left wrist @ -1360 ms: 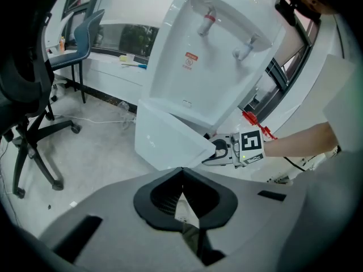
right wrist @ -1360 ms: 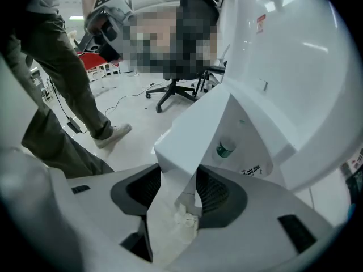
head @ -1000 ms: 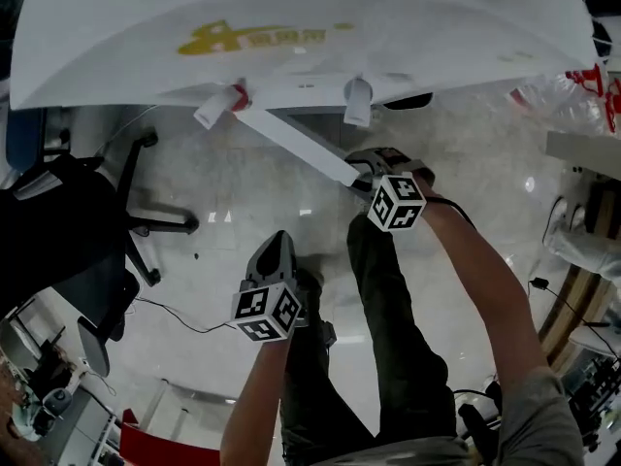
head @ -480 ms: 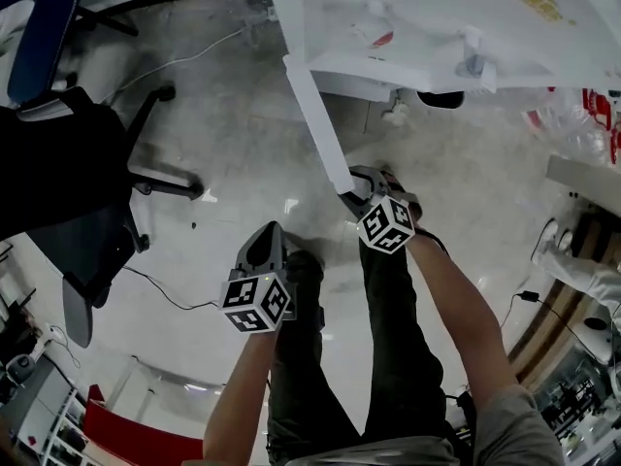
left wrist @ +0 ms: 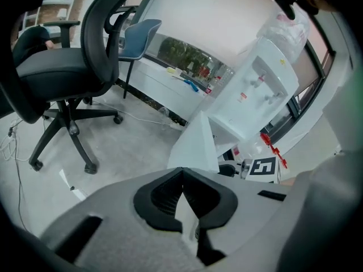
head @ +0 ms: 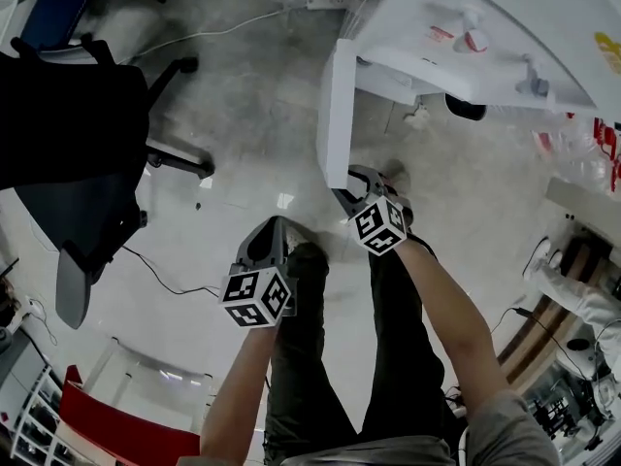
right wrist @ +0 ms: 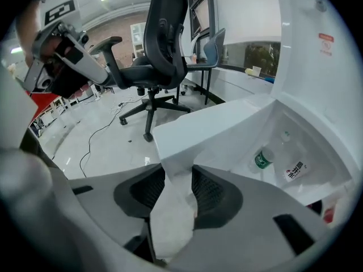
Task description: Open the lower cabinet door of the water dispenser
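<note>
The white water dispenser [head: 485,37] stands at the top right of the head view. Its lower cabinet door [head: 337,115] is swung out towards me. My right gripper [head: 347,184] holds the door's free edge; its jaws have just been closing, with the door panel [right wrist: 215,123] between the pads. In the right gripper view the open cabinet shows a small bottle [right wrist: 262,158] inside. My left gripper [head: 270,229] hangs over the floor to the left of the door, jaws shut and holding nothing. The left gripper view shows the door [left wrist: 195,146] and dispenser [left wrist: 266,89] ahead.
A black office chair [head: 78,134] stands on the left, with its wheeled base [head: 175,163] near the door's swing. A cable [head: 165,280] lies on the pale floor. A power strip [head: 320,1] lies at the top. My legs [head: 388,357] are below the grippers.
The door has swung further open with the right gripper on its edge, and now points almost straight at me. The left gripper has moved along beside it, still holding nothing.
</note>
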